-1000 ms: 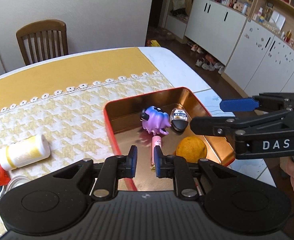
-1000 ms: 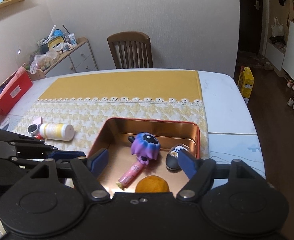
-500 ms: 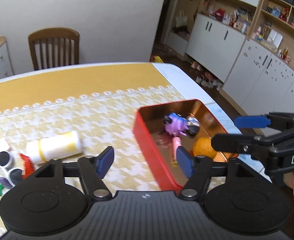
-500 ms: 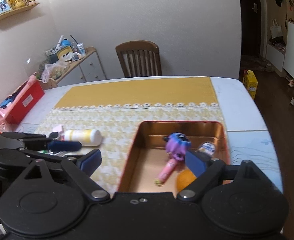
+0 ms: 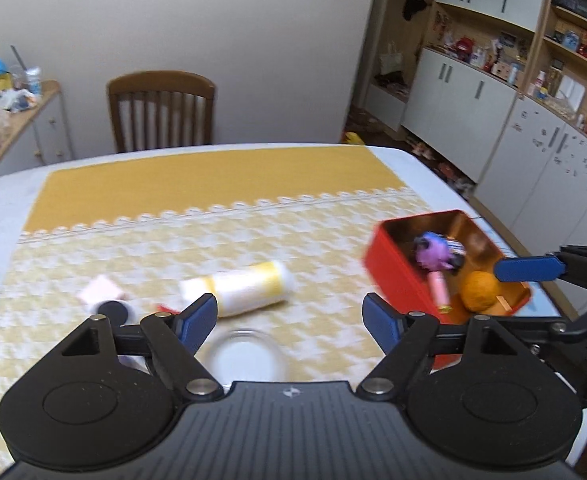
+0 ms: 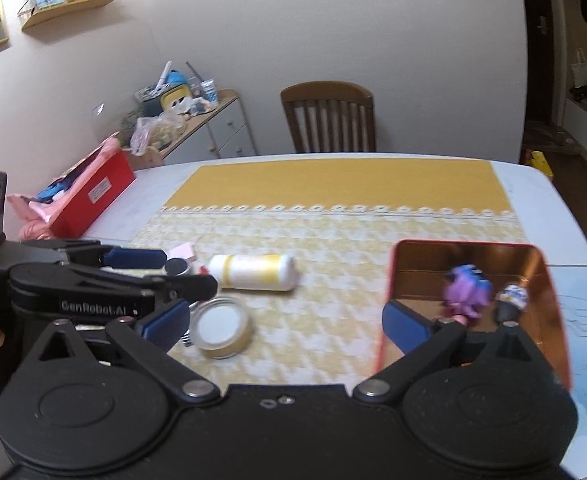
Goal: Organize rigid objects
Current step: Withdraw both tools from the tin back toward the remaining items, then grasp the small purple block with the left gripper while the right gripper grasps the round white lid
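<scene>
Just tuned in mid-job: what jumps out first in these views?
The red tin on the right of the yellow cloth, already holding a purple figure and an orange ball. Left of it on the cloth lie a white and yellow bottle and a clear lid.

— How many things are in that red metal tin [image 6: 389, 276] with the coppery inside?

— Four that I can count: one purple toy figure [image 5: 433, 250], one pink tube [image 5: 439, 286], one orange round fruit [image 5: 480, 291], and one dark oval item with a white-and-blue label [image 6: 511, 300].

— And loose on the yellow patterned tablecloth [image 6: 333, 232]?

— One white-and-yellow bottle lying on its side [image 6: 253, 272], one round glass jar lid with a gold rim [image 6: 221, 328], one pink square block [image 5: 99, 290], one small black round cap [image 5: 113, 310]. There's something small and red by the bottle, too blurred to name.

— Chairs?

— One brown wooden chair [image 6: 329, 120].
</scene>
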The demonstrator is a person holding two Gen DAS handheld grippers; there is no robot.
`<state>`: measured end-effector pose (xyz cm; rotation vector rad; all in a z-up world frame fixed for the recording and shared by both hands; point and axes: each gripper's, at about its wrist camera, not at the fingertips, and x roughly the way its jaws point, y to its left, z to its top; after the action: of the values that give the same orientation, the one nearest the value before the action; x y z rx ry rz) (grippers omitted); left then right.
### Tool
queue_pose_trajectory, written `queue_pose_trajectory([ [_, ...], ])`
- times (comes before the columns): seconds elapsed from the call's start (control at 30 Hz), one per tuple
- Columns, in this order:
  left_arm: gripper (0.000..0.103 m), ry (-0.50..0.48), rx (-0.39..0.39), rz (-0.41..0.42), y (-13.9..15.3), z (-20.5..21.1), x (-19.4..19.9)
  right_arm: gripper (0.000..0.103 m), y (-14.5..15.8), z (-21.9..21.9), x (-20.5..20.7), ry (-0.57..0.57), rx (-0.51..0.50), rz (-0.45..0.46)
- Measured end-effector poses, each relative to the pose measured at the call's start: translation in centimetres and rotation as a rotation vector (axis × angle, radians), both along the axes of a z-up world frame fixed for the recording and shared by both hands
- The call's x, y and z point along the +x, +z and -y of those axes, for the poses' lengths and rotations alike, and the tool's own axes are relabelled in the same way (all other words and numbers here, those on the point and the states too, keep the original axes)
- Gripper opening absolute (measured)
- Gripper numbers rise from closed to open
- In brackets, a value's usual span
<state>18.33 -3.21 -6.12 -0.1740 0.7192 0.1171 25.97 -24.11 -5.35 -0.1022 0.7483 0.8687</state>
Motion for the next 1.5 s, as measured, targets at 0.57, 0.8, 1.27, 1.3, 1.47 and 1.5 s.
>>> queue_pose_trajectory([
  [0.57, 0.085, 0.176, 0.077, -0.020, -5.0, -9.8, -3.8, 0.103, -4.7, -9.5, -2.2, 0.126, -0.175, 0.019],
  [0.8, 0.085, 0.168, 0.130, -0.064, -7.6, -10.1, -3.6, 0.103, -7.4, -12.3, -1.9, 0.168, -0.244, 0.016],
  [1.27, 0.085, 0.193, 0.138, -0.100, -10.7, -11.2, -2.1, 0.093, -11.0, -14.5, 0.1, 0.166, -0.280, -0.015],
  [1.3, 0.085, 0.189, 0.141, -0.102, -10.9, -11.2, -2.0, 0.092, -11.1, -14.5, 0.2, 0.168, -0.278, -0.020],
  [1.47, 0.072, 0.172, 0.153, -0.103, -11.3, -10.9, -1.7, 0.086, -11.4, -15.0, 0.3, 0.185, -0.282, -0.001],
  [1.5, 0.066, 0.165, 0.154, -0.105, -11.3, -10.9, -1.6, 0.086, -11.4, -15.0, 0.3, 0.188, -0.281, 0.002],
])
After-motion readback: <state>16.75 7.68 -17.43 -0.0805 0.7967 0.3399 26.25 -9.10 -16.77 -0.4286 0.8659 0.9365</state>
